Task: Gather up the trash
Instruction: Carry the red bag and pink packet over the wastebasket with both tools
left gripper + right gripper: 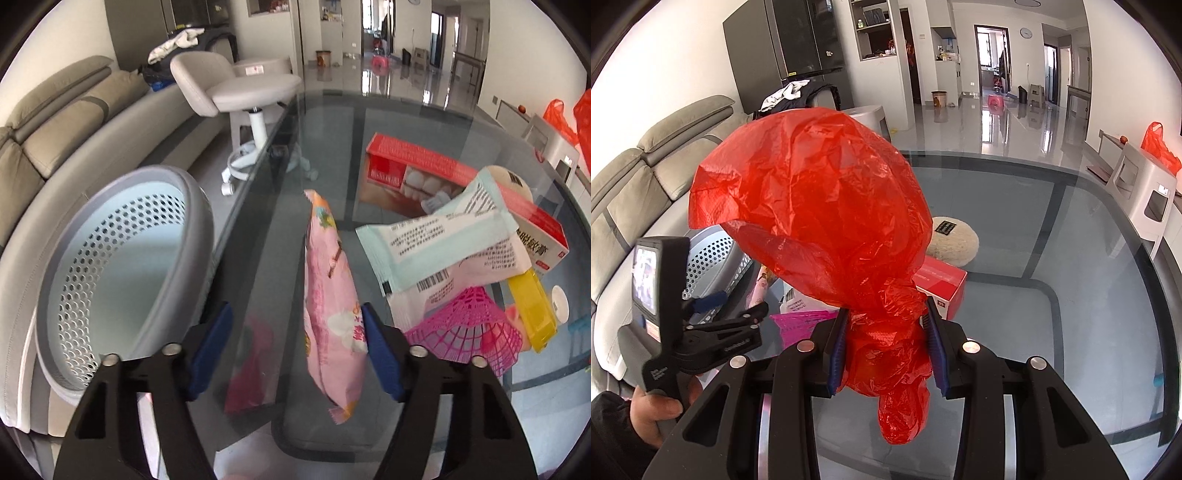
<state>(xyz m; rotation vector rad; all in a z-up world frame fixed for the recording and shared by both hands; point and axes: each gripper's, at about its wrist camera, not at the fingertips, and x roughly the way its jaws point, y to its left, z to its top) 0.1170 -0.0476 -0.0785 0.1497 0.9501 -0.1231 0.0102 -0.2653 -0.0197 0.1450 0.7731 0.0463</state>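
Your right gripper (886, 350) is clamped on the red bag (812, 206), your left gripper (295, 354) gapes around the pink packet (332, 306); close, then carry both to the bin (122, 266).

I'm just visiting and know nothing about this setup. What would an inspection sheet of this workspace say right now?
Surface: glass table, glossy, dark frame beneath.
Job's things: pink snack packet, wet-wipe pack, toothpaste box, pink mesh netting; perforated grey bin at the table edge.
Clutter: yellow plastic piece, round cream pad.
Grippers: left gripper open beside the packet; right gripper shut on red plastic bag.
Cables: nothing seen.
Surroundings: sofa, swivel stool, tiled floor.
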